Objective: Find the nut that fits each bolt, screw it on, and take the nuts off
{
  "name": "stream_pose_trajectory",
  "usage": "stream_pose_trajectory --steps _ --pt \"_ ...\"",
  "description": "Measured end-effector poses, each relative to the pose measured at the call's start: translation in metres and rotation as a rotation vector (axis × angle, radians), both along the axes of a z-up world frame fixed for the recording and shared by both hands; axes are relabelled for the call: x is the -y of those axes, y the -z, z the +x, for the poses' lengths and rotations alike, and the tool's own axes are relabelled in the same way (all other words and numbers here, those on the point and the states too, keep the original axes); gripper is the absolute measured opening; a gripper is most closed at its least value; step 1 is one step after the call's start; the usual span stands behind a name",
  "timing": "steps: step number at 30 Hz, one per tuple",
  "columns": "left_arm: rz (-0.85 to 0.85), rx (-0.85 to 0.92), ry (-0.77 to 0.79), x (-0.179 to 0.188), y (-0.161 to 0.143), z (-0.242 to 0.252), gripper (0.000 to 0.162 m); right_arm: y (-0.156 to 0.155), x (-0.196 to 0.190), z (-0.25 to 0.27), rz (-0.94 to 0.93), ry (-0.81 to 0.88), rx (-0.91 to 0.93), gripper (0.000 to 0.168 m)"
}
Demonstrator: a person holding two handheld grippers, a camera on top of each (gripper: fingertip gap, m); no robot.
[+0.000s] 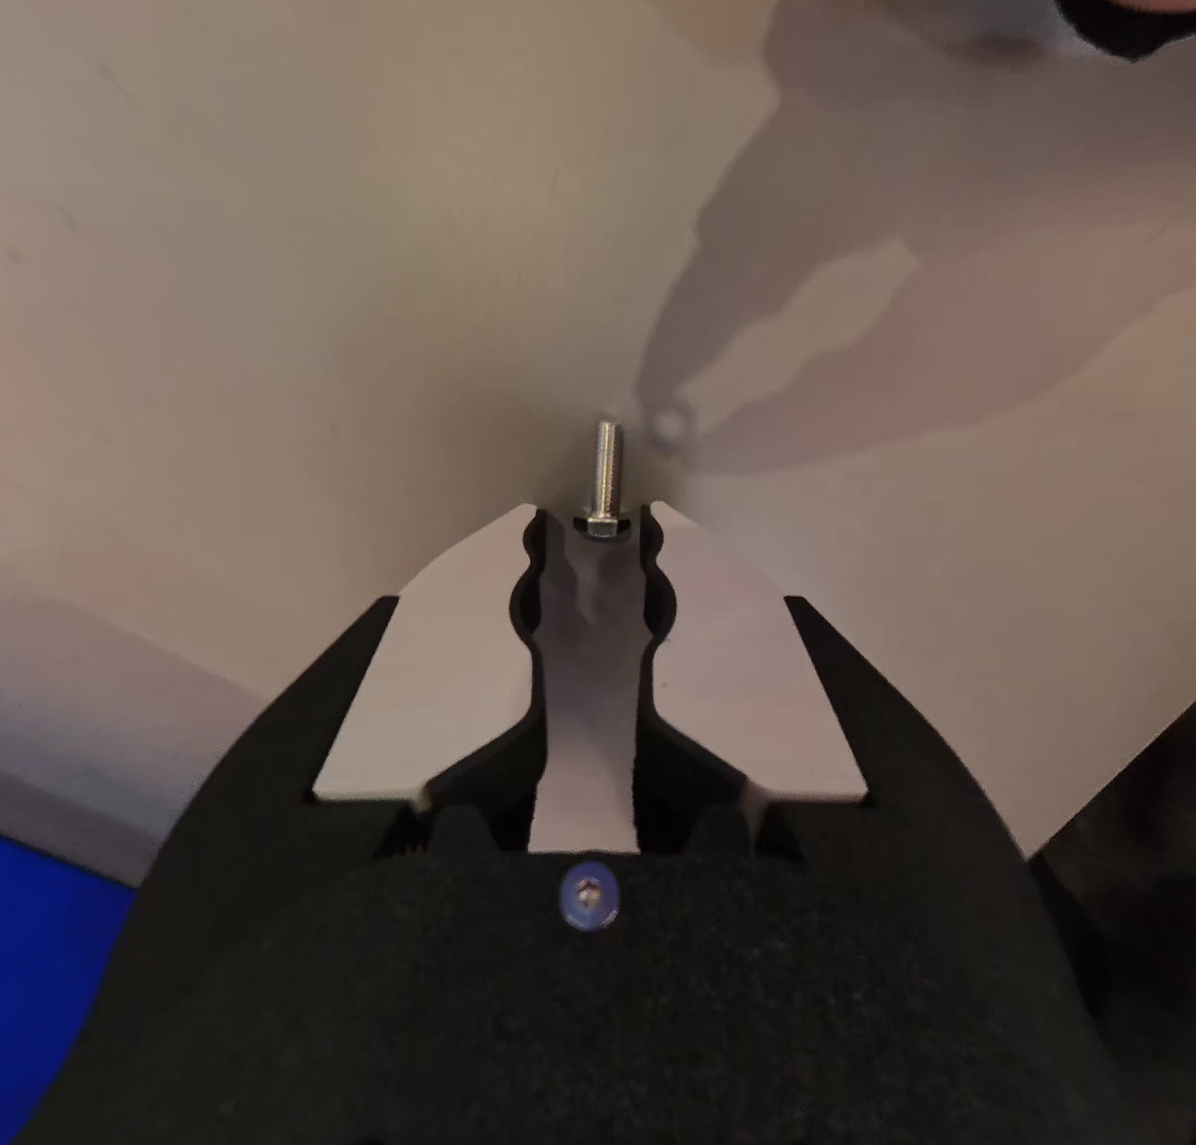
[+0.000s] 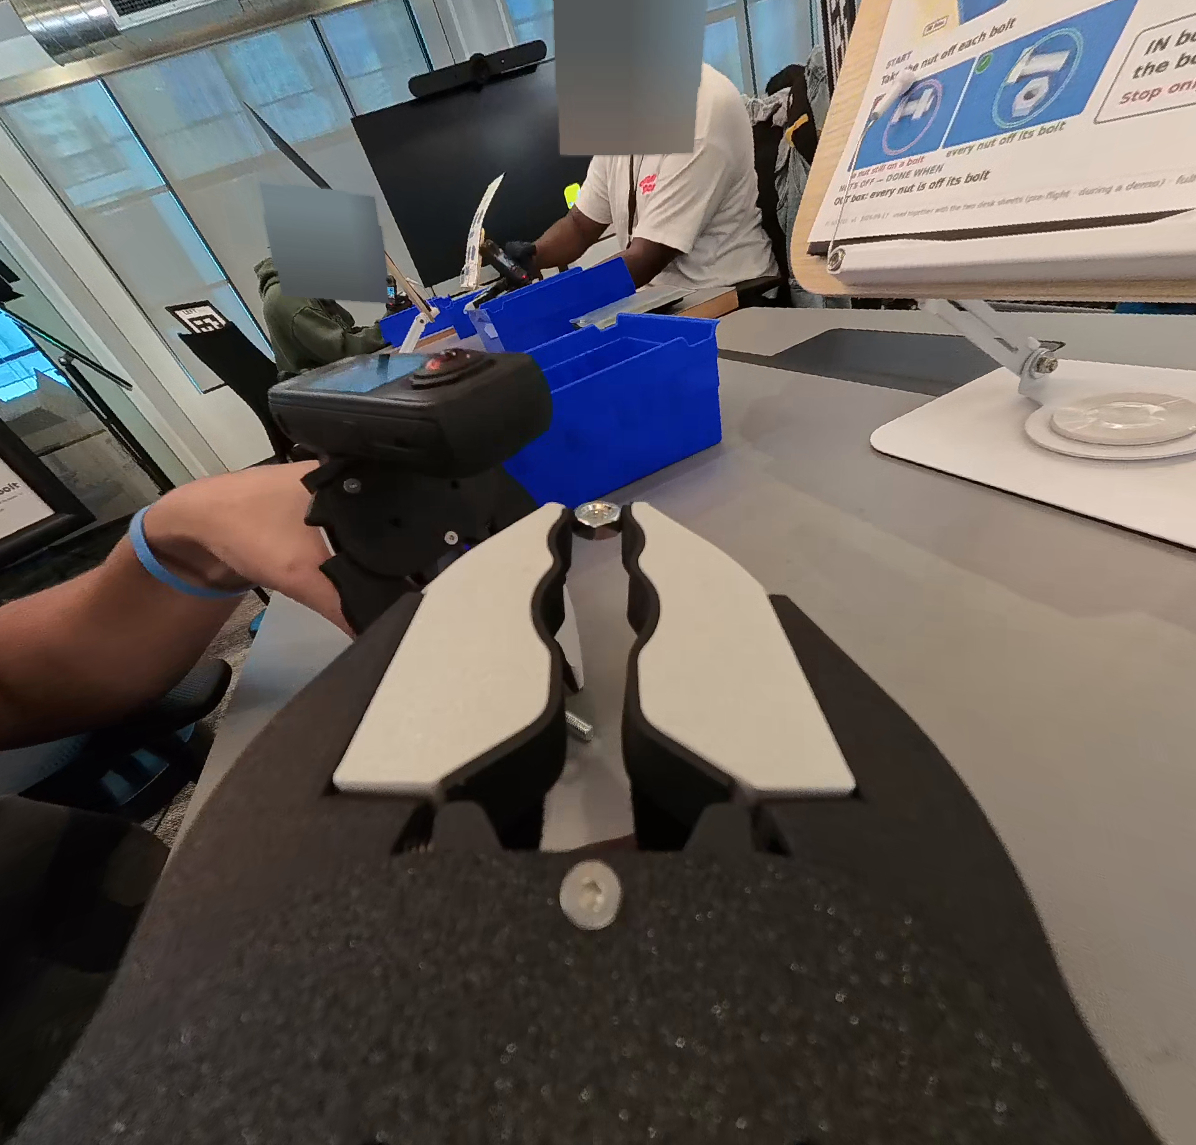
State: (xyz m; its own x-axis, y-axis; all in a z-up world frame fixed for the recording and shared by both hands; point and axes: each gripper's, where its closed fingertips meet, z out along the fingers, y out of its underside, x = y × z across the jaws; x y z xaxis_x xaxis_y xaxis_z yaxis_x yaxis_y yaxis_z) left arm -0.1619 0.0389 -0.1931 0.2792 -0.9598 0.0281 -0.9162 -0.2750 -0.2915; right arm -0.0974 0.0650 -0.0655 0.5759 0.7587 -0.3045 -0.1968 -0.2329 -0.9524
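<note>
In the left wrist view my left gripper (image 1: pixel 598 520) is shut on the hex head of a silver bolt (image 1: pixel 607 467), whose threaded shank points away toward the pale table (image 1: pixel 323 272). In the right wrist view my right gripper (image 2: pixel 595 518) is shut on a silver hex nut (image 2: pixel 595 522) held at its fingertips above the grey table (image 2: pixel 906 596). The left gripper's black body (image 2: pixel 414 467) and the hand holding it are at the left. The bolt's threaded end (image 2: pixel 579 725) shows low between my right fingers, below the nut and apart from it.
A blue bin (image 2: pixel 621 415) stands just beyond the grippers, with more blue bins behind it. A white stand (image 2: pixel 1035 454) bearing an instruction sheet (image 2: pixel 1003 111) is at the right. Two people sit at a far table. A blue corner (image 1: pixel 45 920) shows at lower left. One gripper's finger ends stand about 15 cm off the other's.
</note>
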Motion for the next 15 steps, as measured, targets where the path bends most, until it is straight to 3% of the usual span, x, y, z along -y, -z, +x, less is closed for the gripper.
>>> stream_pose_trajectory --steps 4,9,15 --pt "0.014 -0.023 0.001 -0.0015 0.0006 -0.0018 0.024 0.0001 0.0001 0.0000 -0.002 -0.003 0.000 0.014" --pt "0.047 -0.082 0.055 -0.0005 0.0014 -0.0075 0.005 0.0029 -0.0006 0.0001 -0.010 -0.001 0.011 0.014" --pt "0.016 0.029 0.110 0.0061 0.0007 -0.0100 0.004 0.0035 -0.0011 0.0007 -0.016 -0.006 0.009 0.014"
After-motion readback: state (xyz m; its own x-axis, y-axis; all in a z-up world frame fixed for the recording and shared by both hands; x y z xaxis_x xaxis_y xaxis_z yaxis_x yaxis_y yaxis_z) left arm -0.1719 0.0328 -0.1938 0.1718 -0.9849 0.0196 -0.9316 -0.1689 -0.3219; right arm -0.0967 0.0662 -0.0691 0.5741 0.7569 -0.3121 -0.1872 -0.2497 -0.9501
